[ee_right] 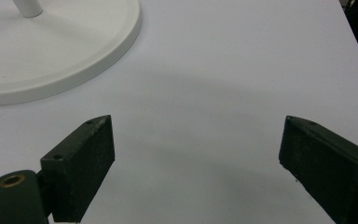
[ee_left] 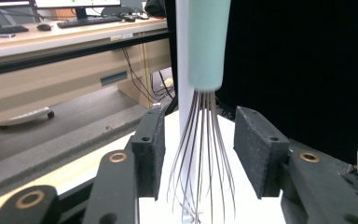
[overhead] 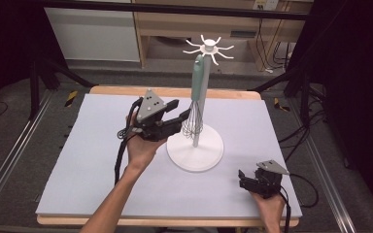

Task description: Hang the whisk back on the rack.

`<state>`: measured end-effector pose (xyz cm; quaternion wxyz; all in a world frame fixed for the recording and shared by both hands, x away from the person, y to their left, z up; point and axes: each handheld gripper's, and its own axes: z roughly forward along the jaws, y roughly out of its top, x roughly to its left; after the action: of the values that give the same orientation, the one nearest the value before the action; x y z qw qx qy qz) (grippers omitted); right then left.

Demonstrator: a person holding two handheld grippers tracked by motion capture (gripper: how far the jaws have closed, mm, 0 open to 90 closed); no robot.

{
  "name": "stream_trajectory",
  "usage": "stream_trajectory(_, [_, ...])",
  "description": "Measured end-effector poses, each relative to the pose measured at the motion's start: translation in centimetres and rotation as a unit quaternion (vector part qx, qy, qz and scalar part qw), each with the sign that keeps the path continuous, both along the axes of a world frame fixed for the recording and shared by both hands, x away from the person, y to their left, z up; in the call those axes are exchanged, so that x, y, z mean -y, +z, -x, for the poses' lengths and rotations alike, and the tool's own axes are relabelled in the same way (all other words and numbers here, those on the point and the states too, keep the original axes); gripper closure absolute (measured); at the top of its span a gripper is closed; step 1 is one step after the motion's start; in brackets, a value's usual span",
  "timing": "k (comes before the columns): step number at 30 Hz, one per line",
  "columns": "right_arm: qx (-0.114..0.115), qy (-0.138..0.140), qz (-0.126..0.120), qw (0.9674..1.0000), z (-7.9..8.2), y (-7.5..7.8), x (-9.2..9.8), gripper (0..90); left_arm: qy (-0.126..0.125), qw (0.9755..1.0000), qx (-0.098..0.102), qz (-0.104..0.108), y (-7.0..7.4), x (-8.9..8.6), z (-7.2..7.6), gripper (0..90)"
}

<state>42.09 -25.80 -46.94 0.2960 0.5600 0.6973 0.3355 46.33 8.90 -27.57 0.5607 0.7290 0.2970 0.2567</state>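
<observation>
We take the white stand [overhead: 195, 145] as our landmark: round base on the pale table cover [overhead: 77, 160], upright pole, hooked arms at the top.

Whisk [overhead: 197, 92]: hangs from one of the top hooks, mint-green handle lying along the pole, wire loops pointing down and ending above the base. We read no brand, label or writing on the whisk, the stand or either gripper.

Left gripper [overhead: 182, 115]: held just left of the pole, level with the wires. In the left gripper view its jaws stand about half open, one on each side of the wire loops [ee_left: 200, 154], with a gap showing between each pad and the wires. Nothing is gripped.

Right gripper [overhead: 245, 178]: rests on the cover to the lower right of the stand base, well apart from the whisk. In the right gripper view its jaws stand wide apart with bare cover between them and the base rim [ee_right: 74, 60] beyond.
</observation>
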Motion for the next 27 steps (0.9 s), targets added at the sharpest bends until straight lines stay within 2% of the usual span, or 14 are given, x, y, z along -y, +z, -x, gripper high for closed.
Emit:
stream_trajectory(8, [-0.002, -0.001, 0.001, 1.0000, 0.0, -0.1, 0.0, 10.8, 0.009, 0.9997, -0.018, -0.011, -2.8, -2.0, 1.0, 45.8])
stream_trajectory(13, [-0.003, -0.003, 0.002, 1.0000, 0.0, -0.1, 0.0, 10.8, 0.015, 0.9990, -0.043, -0.008, -4.7, -3.3, 1.3, 43.1])
stream_trajectory(19, [-0.003, -0.002, 0.002, 1.0000, 0.1, -0.1, 0.0, 10.8, 0.020, 0.9980, -0.058, -0.012, -6.7, -4.6, 1.6, 40.9])
stream_trajectory(27, [-0.004, -0.003, 0.003, 1.0000, 0.1, -0.2, 0.0, 10.8, 0.039, 0.9945, -0.093, -0.027, -10.1, -6.9, 1.9, 39.4])
